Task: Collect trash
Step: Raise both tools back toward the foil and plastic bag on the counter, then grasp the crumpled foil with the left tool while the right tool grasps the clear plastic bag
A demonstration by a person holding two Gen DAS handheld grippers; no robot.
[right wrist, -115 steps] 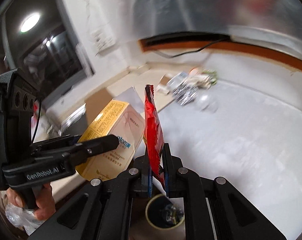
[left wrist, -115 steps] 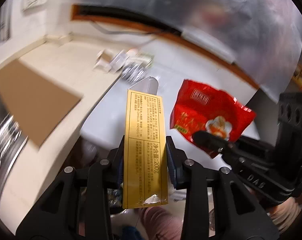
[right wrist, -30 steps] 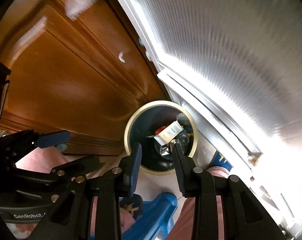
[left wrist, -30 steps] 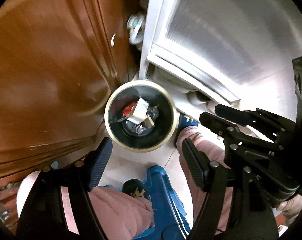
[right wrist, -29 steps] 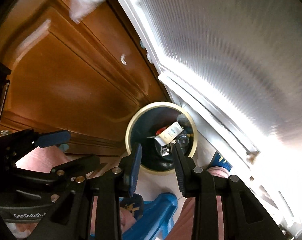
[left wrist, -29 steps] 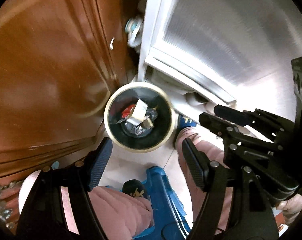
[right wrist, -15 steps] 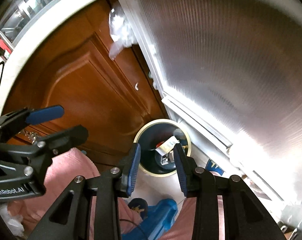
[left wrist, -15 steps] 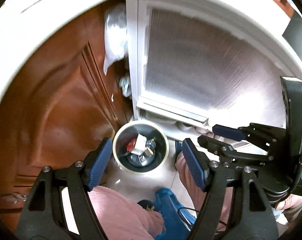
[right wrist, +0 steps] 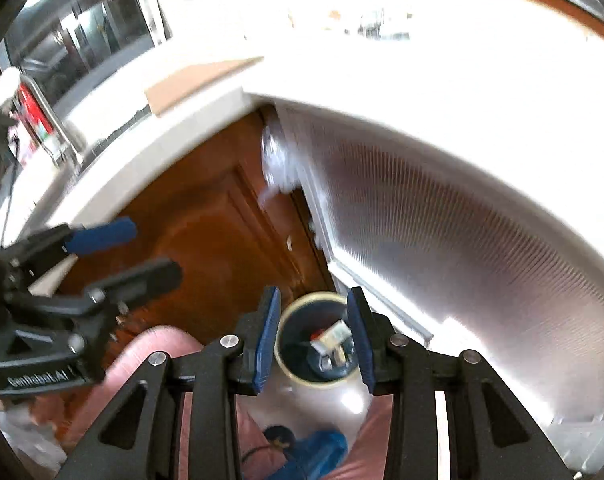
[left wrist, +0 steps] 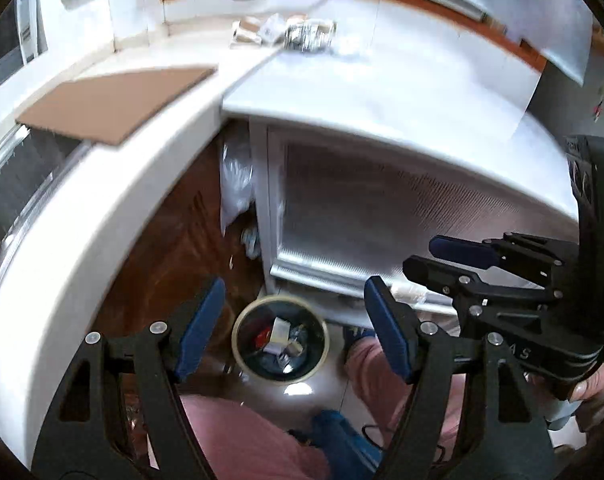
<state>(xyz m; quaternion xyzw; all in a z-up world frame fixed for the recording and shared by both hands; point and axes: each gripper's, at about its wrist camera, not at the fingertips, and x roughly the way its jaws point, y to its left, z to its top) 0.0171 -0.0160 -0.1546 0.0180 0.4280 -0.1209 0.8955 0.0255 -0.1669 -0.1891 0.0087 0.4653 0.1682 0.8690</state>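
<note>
A round trash bin (left wrist: 238, 344) with a cream rim stands on the floor, with a red wrapper and a pale box inside; it also shows in the right wrist view (right wrist: 288, 366). My left gripper (left wrist: 294, 328) is open and empty, high above the bin. My right gripper (right wrist: 314, 332) is open and empty, also above the bin; it appears at the right of the left wrist view (left wrist: 446, 258). More trash (left wrist: 298, 34), wrappers and small packets, lies at the back of the white table top (left wrist: 402, 92).
A brown cardboard sheet (left wrist: 114, 100) lies on the white counter (left wrist: 62, 240) at left. A brown wooden cabinet door (right wrist: 206, 240) and a ribbed translucent panel (left wrist: 402, 216) stand behind the bin. The person's pink-clad legs (left wrist: 254, 436) are below the grippers.
Both grippers, which held a yellow box and a red bag seconds ago, are empty. In the last half second both views rose and tilted up, bringing the counter and table top into sight.
</note>
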